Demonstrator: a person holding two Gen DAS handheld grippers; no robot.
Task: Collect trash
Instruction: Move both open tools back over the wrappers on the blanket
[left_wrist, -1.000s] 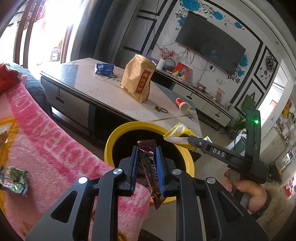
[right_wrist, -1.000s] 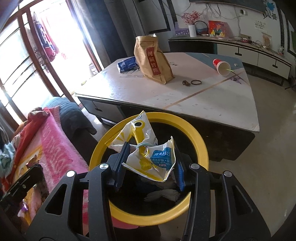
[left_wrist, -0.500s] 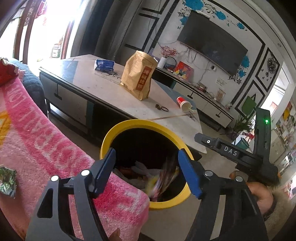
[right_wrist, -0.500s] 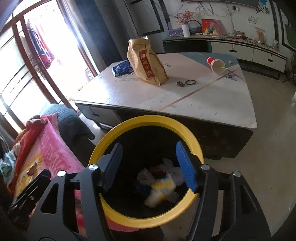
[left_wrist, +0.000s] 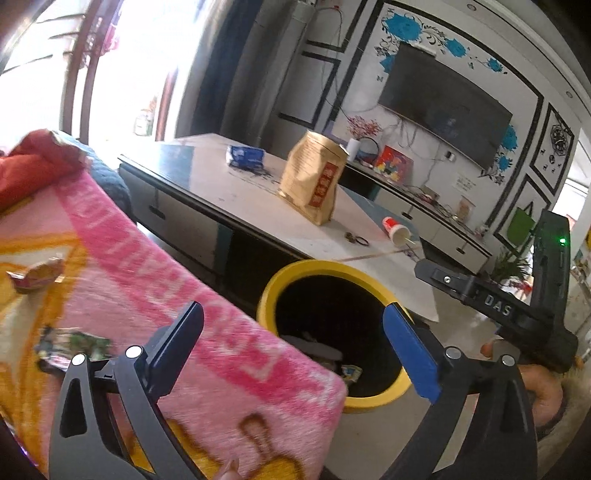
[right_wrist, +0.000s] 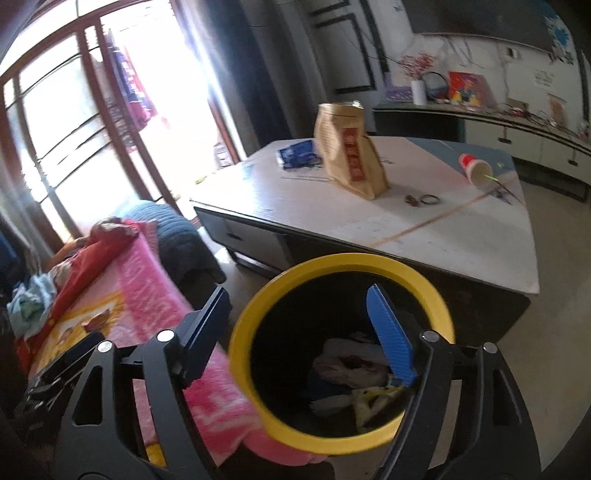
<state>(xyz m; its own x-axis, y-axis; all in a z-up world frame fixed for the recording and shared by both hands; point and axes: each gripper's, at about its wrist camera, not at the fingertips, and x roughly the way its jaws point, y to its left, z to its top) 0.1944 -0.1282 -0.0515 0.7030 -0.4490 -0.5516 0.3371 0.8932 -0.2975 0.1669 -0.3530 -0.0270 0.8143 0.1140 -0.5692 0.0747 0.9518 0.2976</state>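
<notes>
A yellow-rimmed black bin (left_wrist: 399, 387) (right_wrist: 343, 262) stands on the floor beside a pink blanket (left_wrist: 155, 280) (right_wrist: 147, 280), with wrappers lying in its bottom. My left gripper (left_wrist: 291, 343) hangs over the blanket's edge and the bin, its jaws opening wide with nothing between them. My right gripper (right_wrist: 299, 321) is above the bin, its jaws also opening and empty; in the left wrist view its black body (left_wrist: 517, 310) shows at the right, held by a hand. A green wrapper (left_wrist: 74, 347) and a gold-red wrapper (left_wrist: 37, 275) lie on the blanket.
A low table (left_wrist: 258, 206) (right_wrist: 424, 229) behind the bin carries a brown paper bag (left_wrist: 314, 181) (right_wrist: 349, 158), a blue packet (left_wrist: 245, 155) (right_wrist: 297, 151), a tipped red-and-white cup (left_wrist: 395, 230) (right_wrist: 474, 168) and small rings. A TV cabinet (right_wrist: 517, 133) lines the far wall. Bright windows are at left.
Both grippers opened. The dark wrapper left my left gripper and the yellow packet left my right one; both now lie in the bin. Both grippers drew back from the bin towards the blanket.
</notes>
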